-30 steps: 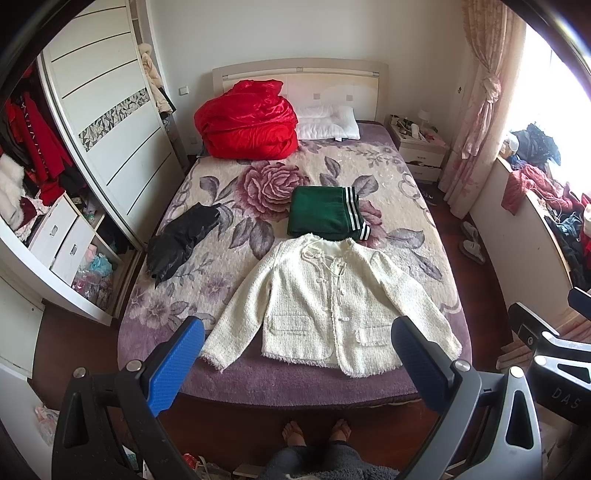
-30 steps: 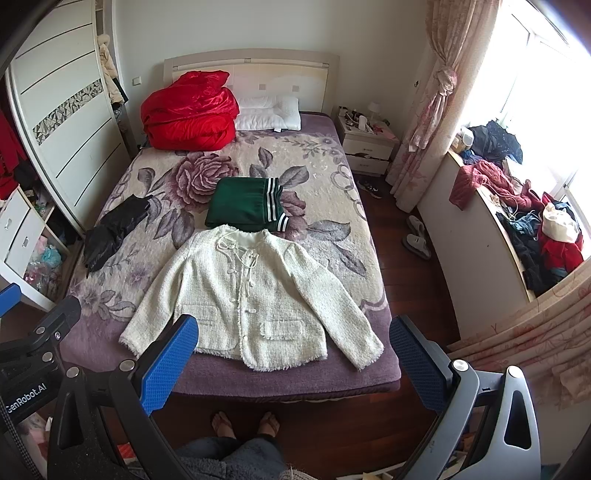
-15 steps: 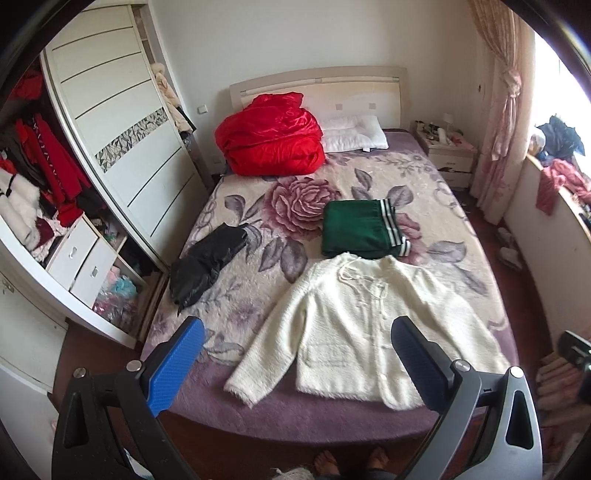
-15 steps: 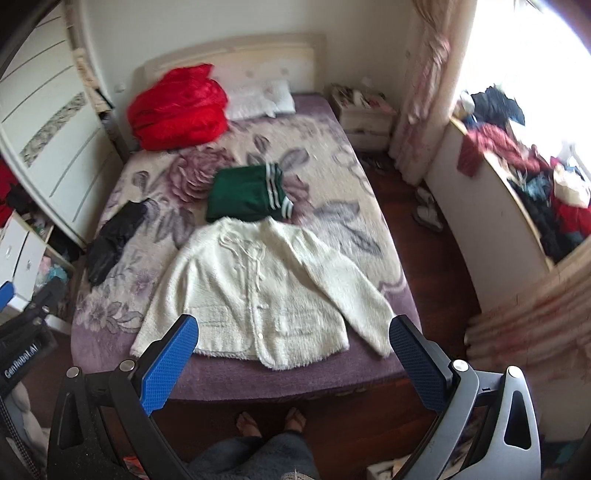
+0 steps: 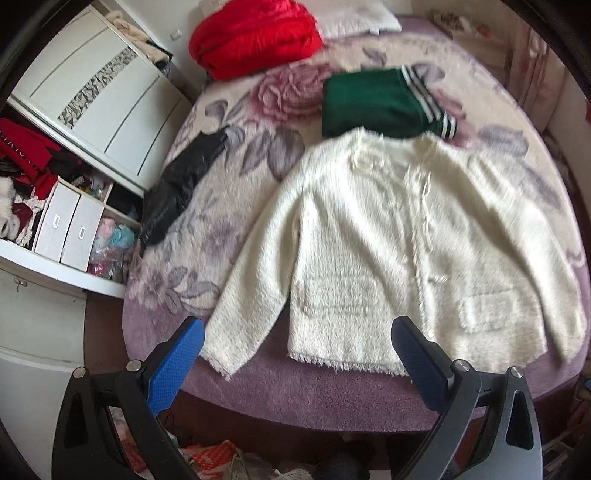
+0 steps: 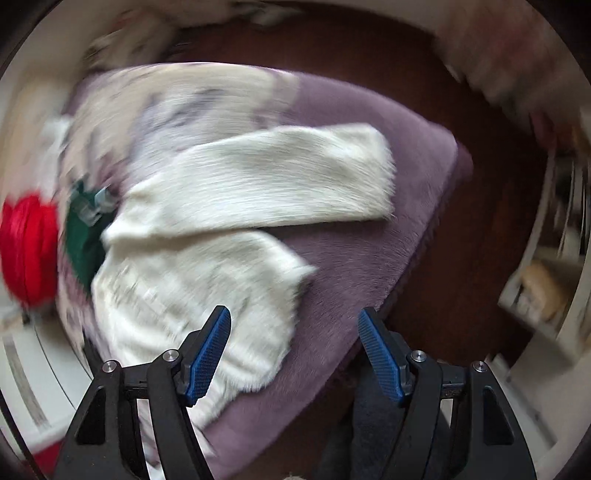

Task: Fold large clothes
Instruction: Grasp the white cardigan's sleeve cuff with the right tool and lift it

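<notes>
A bed [image 5: 258, 391] with a purple, rose-patterned plush blanket fills the room, standing on a dark wooden floor [image 6: 369, 37]. Far left of the left tool [image 5: 295, 345], a white sliding wardrobe [image 5: 110, 99] stands open, showing two small white drawers [image 5: 68, 230] and hanging red clothes.

Ahead of the left tool's left finger, one black garment [image 5: 177, 188] lies crumpled near the bed's left edge. Farther ahead sits one red bundle of bedding [image 5: 255, 35] by one white pillow [image 5: 358, 16]. One folded green garment with white stripes [image 5: 380, 105] lies just beyond the collar of the one white fuzzy jacket [image 5: 388, 240], which is spread flat, front up, sleeves out, its fringed hem nearest the left tool.

The left tool hovers above the hem with its blue pads wide apart, holding and touching nothing; the left sleeve cuff lies just ahead of its left pad.

The right wrist view is badly blurred. The right tool [image 6: 293, 350] hangs over the bed's right corner, its jaws partly open after just closing somewhat, with nothing gripped between them. The jacket's hem corner [image 6: 258, 302] sits just ahead of its left pad, and the right sleeve [image 6: 295, 181] stretches across the blanket farther ahead.
</notes>
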`<state>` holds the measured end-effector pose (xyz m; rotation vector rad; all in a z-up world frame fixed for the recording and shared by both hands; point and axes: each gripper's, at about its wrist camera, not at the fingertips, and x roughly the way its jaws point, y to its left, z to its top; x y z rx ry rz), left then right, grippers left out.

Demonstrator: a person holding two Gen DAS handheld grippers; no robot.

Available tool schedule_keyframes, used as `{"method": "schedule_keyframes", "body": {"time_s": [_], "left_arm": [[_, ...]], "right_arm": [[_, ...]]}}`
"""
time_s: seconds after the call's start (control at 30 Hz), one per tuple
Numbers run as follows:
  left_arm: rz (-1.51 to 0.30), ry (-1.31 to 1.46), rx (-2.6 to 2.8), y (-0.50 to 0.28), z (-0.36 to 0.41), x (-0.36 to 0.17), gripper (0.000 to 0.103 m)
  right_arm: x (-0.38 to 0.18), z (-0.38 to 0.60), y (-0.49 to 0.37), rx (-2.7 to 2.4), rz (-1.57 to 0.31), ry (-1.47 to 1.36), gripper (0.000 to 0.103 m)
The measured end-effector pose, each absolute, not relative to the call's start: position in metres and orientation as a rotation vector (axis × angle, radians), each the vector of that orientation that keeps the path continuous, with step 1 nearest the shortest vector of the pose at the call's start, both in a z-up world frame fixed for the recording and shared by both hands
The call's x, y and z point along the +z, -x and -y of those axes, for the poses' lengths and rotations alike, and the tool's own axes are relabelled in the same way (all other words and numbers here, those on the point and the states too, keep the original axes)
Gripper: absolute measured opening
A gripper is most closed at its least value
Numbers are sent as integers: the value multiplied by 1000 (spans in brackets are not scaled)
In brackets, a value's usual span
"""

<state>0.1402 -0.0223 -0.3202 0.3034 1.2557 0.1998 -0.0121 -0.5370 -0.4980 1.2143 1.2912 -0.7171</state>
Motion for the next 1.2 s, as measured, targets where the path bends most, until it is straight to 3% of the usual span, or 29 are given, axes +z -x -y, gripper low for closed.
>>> {"method": "schedule_keyframes", "body": {"time_s": [0.17,0.3,0.33,0.4,0.43,0.53,0.63,0.7,0.77,0.83,0.97,1.07,1.2], "left_arm": [[-1420,-316,248,-159,42,-414,103],[-1433,-319,256,-175,64,-452,103],[-1436,-317,248,-180,73,-460,103],[-1435,-310,225,-188,86,-470,103],[-1431,-312,207,-192,94,-476,103],[-1418,-335,156,-201,119,-490,103],[-1408,-329,124,-206,134,-500,103],[-1415,-337,116,-210,141,-510,103],[-1428,-346,112,-214,145,-520,103],[-1426,-353,113,-220,146,-526,103],[-1379,-374,162,-235,135,-521,103],[-1337,-412,239,-252,113,-517,103],[-1337,-412,301,-289,75,-520,103]], "right_arm": [[-641,581,39,-727,-1102,-1571,74],[-695,589,46,-748,-854,-1751,74],[-697,589,44,-769,-794,-1733,69],[-695,587,33,-775,-761,-1685,25],[-690,585,27,-771,-746,-1674,15],[-651,586,12,-764,-650,-1550,12],[-628,591,-7,-768,-701,-1417,12],[-662,595,-8,-743,-832,-1473,18],[-691,591,-1,-694,-852,-1593,44],[-711,585,-4,-664,-829,-1650,56],[-696,567,-29,-719,-941,-1662,56],[-661,525,-71,-723,-1241,-1449,56],[-636,463,-181,-450,-1452,-1183,56]]}}
